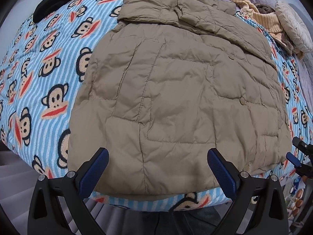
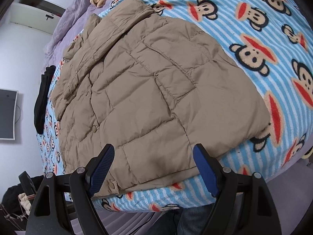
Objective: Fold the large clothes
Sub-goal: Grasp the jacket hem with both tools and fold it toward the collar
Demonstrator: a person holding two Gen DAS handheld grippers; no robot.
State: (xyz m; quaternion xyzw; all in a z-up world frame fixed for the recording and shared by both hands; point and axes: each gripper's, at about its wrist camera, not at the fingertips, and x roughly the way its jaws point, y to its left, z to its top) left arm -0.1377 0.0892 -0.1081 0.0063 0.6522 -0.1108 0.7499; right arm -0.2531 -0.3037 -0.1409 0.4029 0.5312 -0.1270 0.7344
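Both grippers are spread wide and holding nothing: left gripper (image 1: 158, 166) and right gripper (image 2: 153, 161) hover over the near hem of the tan puffer jacket (image 1: 176, 90), which lies flat on the monkey-print blanket (image 1: 39, 58), sleeves folded in.

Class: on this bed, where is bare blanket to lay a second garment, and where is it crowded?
Free: the monkey blanket between the tan jacket and the black garment. Also a narrow strip along the near hem. Crowded: the far corner, with the yellow clothes and a cushion.

Left gripper (image 1: 157, 168) and right gripper (image 2: 154, 164) hover, jaws spread wide.
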